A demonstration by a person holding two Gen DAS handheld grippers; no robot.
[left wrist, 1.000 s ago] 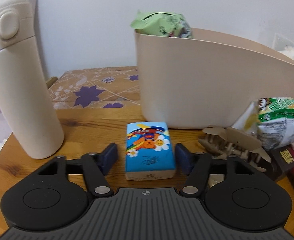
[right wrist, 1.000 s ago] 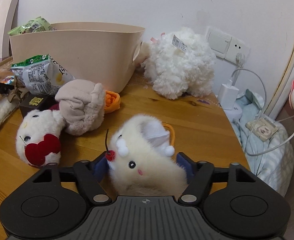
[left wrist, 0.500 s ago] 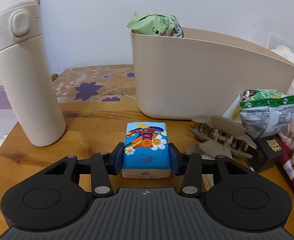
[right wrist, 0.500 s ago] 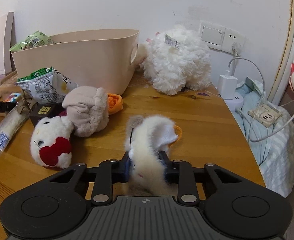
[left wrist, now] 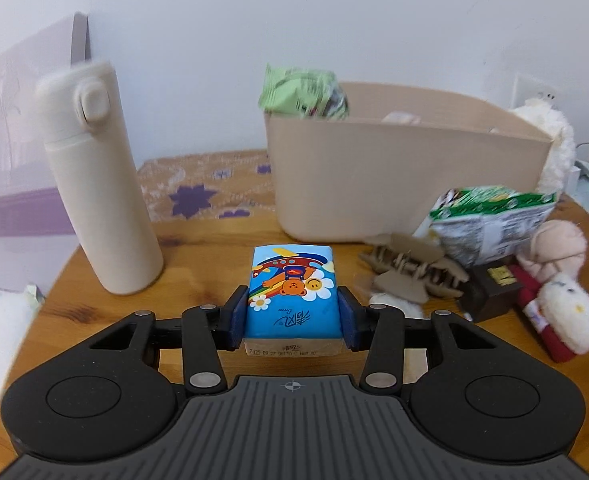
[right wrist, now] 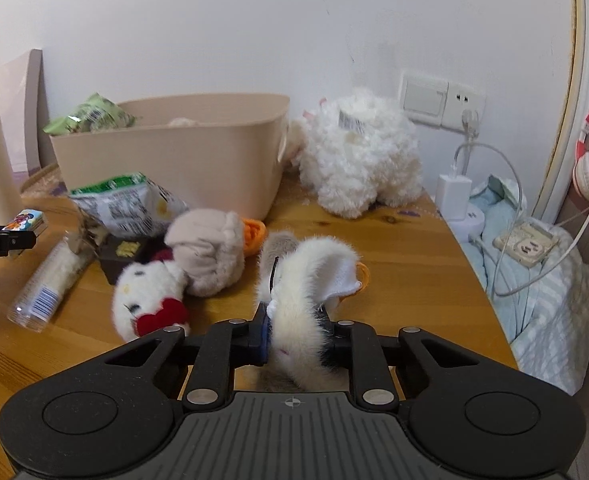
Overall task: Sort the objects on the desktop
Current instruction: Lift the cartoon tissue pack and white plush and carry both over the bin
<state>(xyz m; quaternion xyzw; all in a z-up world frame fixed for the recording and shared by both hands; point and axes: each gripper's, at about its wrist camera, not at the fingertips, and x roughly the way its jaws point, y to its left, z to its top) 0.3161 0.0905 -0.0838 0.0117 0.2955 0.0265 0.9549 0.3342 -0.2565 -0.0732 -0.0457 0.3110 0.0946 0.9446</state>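
Both clamped: left gripper holds tissue pack; right gripper, jaws just closing, squeezes fluffy toy.

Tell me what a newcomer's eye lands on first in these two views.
The bright blue tissue pack, clamped in the left tongs at centre of the left view, with a beige bin behind. In the right view, a fluffy white plush toy is squeezed in the right tongs, among other toys on the wooden table.
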